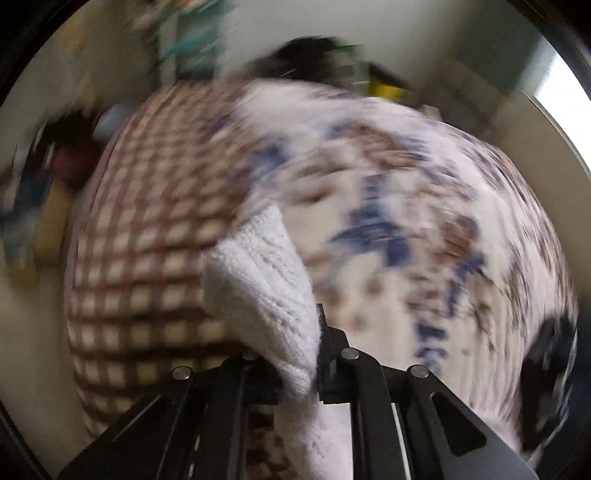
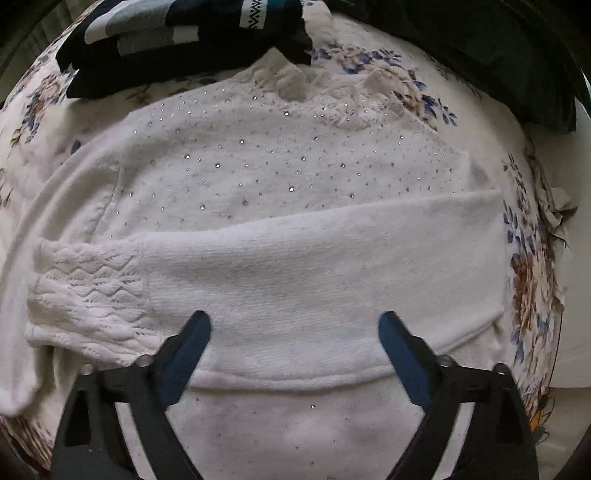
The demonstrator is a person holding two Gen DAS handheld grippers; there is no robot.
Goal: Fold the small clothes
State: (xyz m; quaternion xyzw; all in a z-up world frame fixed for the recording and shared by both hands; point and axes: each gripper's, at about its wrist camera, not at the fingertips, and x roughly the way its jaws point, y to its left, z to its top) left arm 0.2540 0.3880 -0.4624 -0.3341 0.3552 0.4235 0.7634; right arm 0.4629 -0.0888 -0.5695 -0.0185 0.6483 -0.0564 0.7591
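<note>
A white knit sweater (image 2: 295,206) with small rhinestones lies flat on a floral bedsheet (image 2: 532,280). One sleeve (image 2: 280,273) is folded across its body, its lacy cuff (image 2: 88,291) at the left. My right gripper (image 2: 293,321) is open just above the folded sleeve, empty. In the left wrist view, my left gripper (image 1: 295,369) is shut on a white knit sleeve end (image 1: 266,295), held above the bed. That view is blurred by motion.
A folded pile of dark striped clothes (image 2: 177,33) lies at the far edge of the bed beyond the sweater's collar. A dark garment (image 2: 498,55) lies at the far right. A brown checked cover (image 1: 147,240) adjoins the floral sheet (image 1: 424,221).
</note>
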